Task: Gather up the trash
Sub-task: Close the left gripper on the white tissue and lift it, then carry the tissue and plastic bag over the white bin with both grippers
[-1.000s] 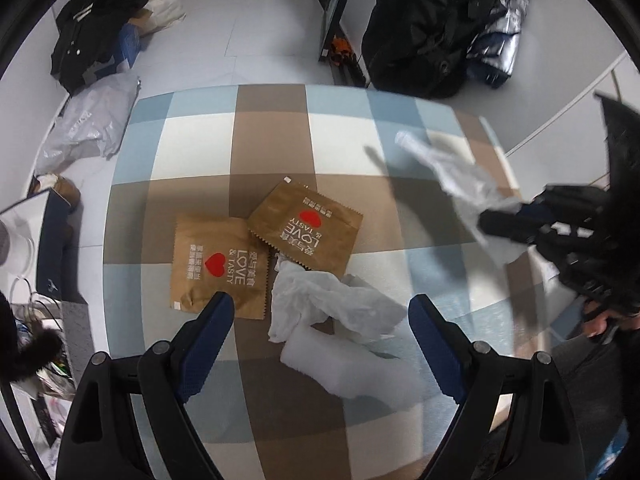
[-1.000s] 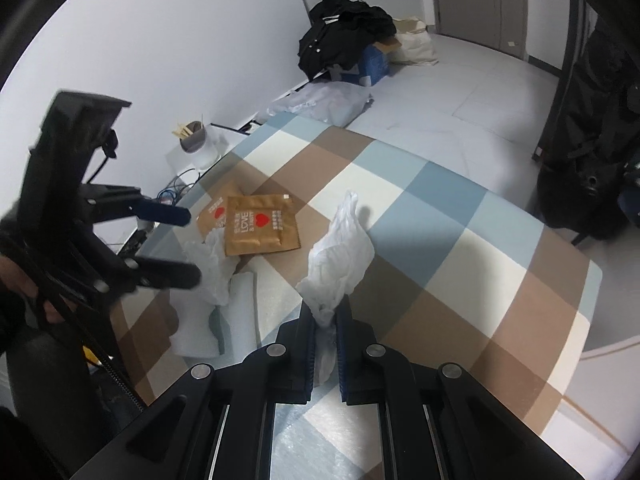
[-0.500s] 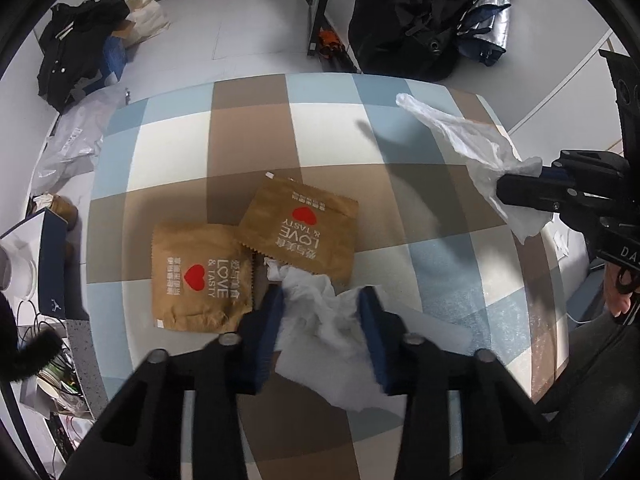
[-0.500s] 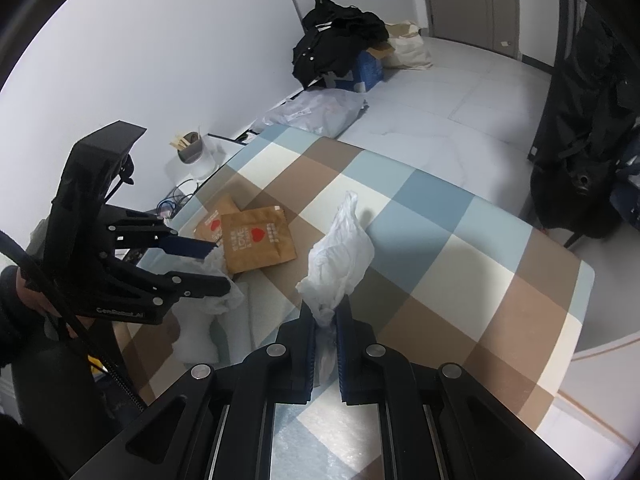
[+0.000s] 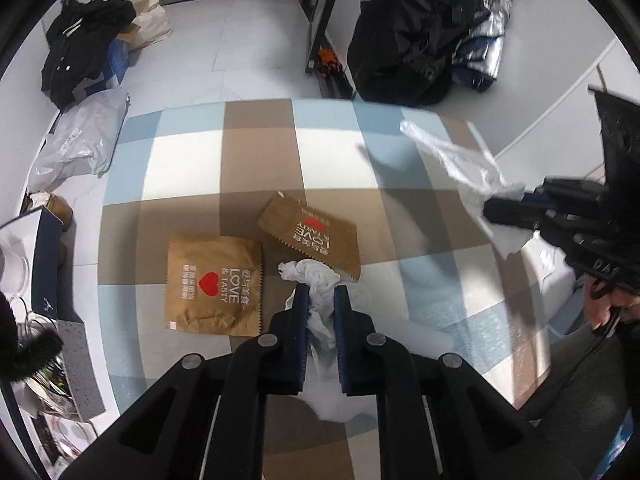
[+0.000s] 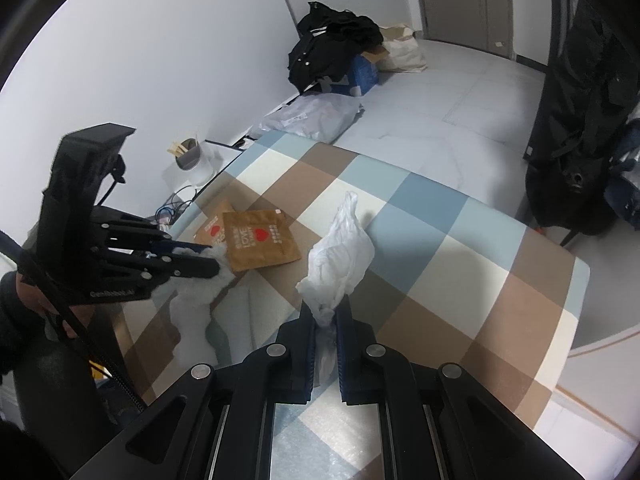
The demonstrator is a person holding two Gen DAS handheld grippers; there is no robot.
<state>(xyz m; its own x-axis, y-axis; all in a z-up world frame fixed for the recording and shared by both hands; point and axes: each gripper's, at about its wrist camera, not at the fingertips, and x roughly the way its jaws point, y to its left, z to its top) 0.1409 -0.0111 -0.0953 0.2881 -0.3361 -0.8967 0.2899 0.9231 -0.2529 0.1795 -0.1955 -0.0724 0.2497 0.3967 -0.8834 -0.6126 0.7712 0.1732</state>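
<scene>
On the checked table lie two brown snack packets, each with a red heart. My left gripper is closing tight on a crumpled white tissue beside them, and its pads press on the tissue. A white foam sheet lies under and to the right of it. My right gripper is shut on a crumpled white plastic bag and holds it above the table. The right wrist view shows the left gripper low at the left, by the packets.
On the floor beyond the table are a pile of black clothes, a white plastic sack and a large black bag. A cup with sticks stands on a low stand left of the table. A person's hand shows at the right.
My left gripper went from wide open around the tissue to shut on it. The right gripper kept its hold on the plastic bag and stayed put.
</scene>
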